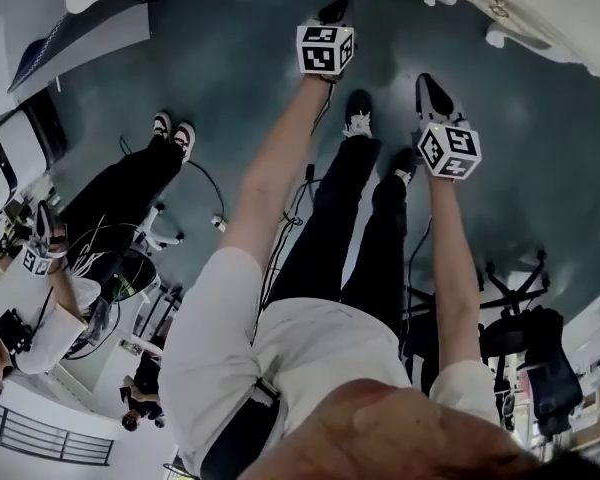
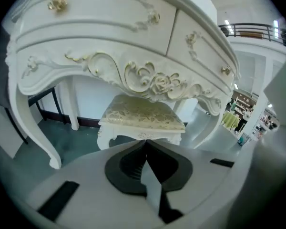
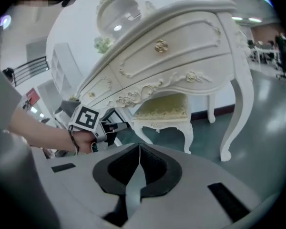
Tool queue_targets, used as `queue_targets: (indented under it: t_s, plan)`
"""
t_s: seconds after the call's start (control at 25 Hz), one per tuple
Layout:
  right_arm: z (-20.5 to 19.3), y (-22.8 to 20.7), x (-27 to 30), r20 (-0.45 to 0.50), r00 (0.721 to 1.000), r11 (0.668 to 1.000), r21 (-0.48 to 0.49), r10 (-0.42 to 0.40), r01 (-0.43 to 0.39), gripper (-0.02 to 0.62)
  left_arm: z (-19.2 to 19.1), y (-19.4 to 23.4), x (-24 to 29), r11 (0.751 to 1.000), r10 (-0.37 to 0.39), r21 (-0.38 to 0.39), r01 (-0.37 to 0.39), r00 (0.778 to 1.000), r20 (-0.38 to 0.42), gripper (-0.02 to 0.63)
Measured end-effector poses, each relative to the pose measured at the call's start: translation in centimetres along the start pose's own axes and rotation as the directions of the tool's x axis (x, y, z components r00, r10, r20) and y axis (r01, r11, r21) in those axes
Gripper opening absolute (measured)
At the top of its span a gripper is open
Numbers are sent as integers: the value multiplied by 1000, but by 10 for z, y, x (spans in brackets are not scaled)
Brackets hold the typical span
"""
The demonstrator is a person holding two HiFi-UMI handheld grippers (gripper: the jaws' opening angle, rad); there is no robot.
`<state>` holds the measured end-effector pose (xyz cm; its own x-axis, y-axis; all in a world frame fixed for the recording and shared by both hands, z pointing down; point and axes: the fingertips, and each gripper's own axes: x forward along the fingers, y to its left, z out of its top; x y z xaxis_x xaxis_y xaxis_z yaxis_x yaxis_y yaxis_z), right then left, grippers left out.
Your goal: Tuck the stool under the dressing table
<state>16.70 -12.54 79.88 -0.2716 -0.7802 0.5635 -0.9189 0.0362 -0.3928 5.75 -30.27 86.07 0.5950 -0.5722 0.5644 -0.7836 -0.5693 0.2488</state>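
The white carved dressing table (image 2: 109,32) fills the left gripper view and stands ahead in the right gripper view (image 3: 181,56). The cream cushioned stool (image 2: 143,116) sits between its legs under the drawer front, also seen from the right side (image 3: 164,108). In the head view only the table's edge (image 1: 520,18) shows at the top. My left gripper (image 1: 335,10) is held out toward the table with its jaws shut and empty (image 2: 145,144), short of the stool. My right gripper (image 1: 432,93) hangs a bit nearer to me, also shut and empty (image 3: 139,147).
I stand on dark green floor (image 1: 230,78). A seated person (image 1: 130,193) is on the left with cables (image 1: 215,203) on the floor. A black chair (image 1: 525,353) stands at my right. A round mirror (image 3: 117,13) tops the table.
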Motion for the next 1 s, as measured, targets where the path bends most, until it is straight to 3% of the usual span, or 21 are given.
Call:
queue_targets:
  t_s: [0.12, 0.32, 0.52, 0.84, 1.0]
  plan:
    - [-18, -35, 17, -70, 997, 999, -46, 15, -18, 44, -48, -21, 17, 999, 3, -52, -6, 998, -67, 15]
    - [-9, -10, 14, -82, 996, 999, -32, 31, -34, 44, -63, -16, -43, 991, 45, -122, -53, 997, -68, 15]
    - [-5, 10, -24, -106, 994, 997, -62, 30, -37, 44, -50, -35, -108, 988, 96, -119, -102, 994, -54, 15]
    - [3, 23, -91, -118, 993, 997, -82, -8, -2, 44, -6, -100, -180, 995, 89, -47, -90, 996, -16, 15]
    - [18, 28, -111, -84, 996, 999, -40, -31, 27, 44, 9, -124, -206, 992, 70, -111, -67, 997, 19, 15]
